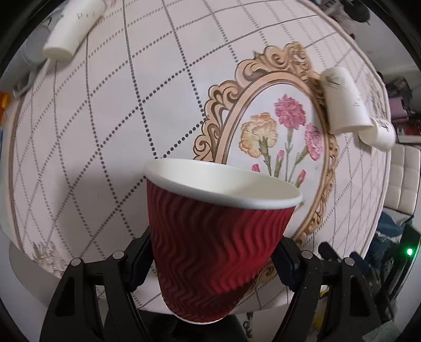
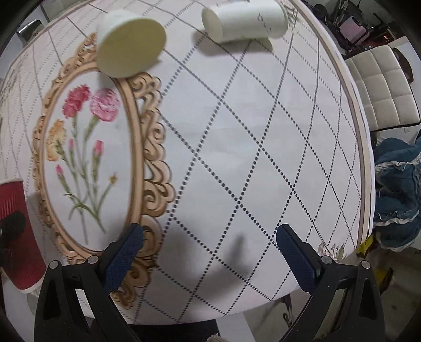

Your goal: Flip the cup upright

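Observation:
My left gripper (image 1: pixel 213 260) is shut on a red ripple-wall paper cup (image 1: pixel 210 236), held mouth up and tilted, above the round table (image 1: pixel 92 131). The same red cup shows at the left edge of the right wrist view (image 2: pixel 15 231). My right gripper (image 2: pixel 208 252) is open and empty above the table's near part. Two white cups lie on their sides at the far side of the table in the right wrist view, one (image 2: pixel 129 42) by the flower frame and one (image 2: pixel 244 21) further right.
The tablecloth has a printed oval flower frame (image 2: pixel 86 157). In the left wrist view a white cup (image 1: pixel 71 29) lies at the far left and two more (image 1: pixel 347 102) at the right edge. A white chair (image 2: pixel 381 86) and blue cloth (image 2: pixel 394 197) stand beyond the table's right edge.

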Available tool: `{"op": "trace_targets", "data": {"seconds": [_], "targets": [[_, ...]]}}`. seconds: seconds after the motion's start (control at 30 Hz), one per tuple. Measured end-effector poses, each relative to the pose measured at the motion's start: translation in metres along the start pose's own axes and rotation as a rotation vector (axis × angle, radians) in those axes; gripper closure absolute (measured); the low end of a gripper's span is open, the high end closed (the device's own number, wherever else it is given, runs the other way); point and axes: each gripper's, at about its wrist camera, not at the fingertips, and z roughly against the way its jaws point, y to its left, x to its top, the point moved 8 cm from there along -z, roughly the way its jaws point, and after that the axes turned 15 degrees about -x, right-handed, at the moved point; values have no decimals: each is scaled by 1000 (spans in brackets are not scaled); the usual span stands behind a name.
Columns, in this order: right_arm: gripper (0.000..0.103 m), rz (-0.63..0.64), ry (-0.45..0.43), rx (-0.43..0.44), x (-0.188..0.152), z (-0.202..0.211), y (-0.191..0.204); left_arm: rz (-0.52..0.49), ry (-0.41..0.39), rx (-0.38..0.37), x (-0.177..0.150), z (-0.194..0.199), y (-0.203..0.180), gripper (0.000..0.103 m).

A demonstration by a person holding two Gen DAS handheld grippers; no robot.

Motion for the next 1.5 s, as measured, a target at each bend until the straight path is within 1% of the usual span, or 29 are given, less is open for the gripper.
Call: {"op": "trace_targets", "data": {"seconds": [0.1, 0.23, 0.37, 0.43, 0.47, 0.5, 0.73, 0.83, 0.9, 1.07, 1.17, 1.2, 1.27, 1.3, 1.37, 1.43, 1.5], "targets": [[1, 8, 11, -6, -1, -10, -1, 13, -5, 14, 6, -10, 0, 27], [1, 16, 20, -13, -2, -22, -8, -32, -10, 59, 12, -16, -2, 25], [1, 16, 22, -29, -2, -28, -15, -57, -2, 64, 14, -17, -4, 25], [1, 4, 27, -33, -3, -28, -18, -74, 6, 75, 15, -17, -4, 20], [1, -4, 29, -30, -4, -28, -20, -79, 7, 78, 16, -17, -5, 9], [1, -8, 30, -29, -4, -29, -22, -83, 9, 81, 18, -19, -7, 4], [1, -1, 30, -40, -8, -33, -26, -121, 5, 93, 23, -19, -20, 4], [1, -7, 27, -36, -11, -33, -28, -134, 5, 100, 22, -13, -27, 4], [1, -10, 25, -37, -8, -26, -22, -143, 3, 105, 20, -11, -28, 4], [1, -7, 18, -35, -7, -18, -21, -165, -16, 96, 14, 12, -34, 4], [1, -7, 8, -34, -7, -9, -15, -191, -60, 79, 15, 41, -41, 4], [1, -7, 5, -33, -5, -2, -10, -204, -80, 84, 16, 50, -44, 4], [1, -7, -2, -31, -2, 11, -3, -237, -139, 121, 16, 73, -44, 4], [1, -7, -5, -29, -1, 16, -1, -257, -181, 156, 17, 88, -45, 4], [1, -5, -15, -24, -1, 25, 3, -286, -248, 224, 16, 110, -32, 4], [1, 0, -27, -17, -2, 36, 9, -296, -310, 307, 19, 131, -11, 4], [1, 10, -39, -13, -3, 45, 18, -284, -326, 343, 20, 138, 11, 4]]}}
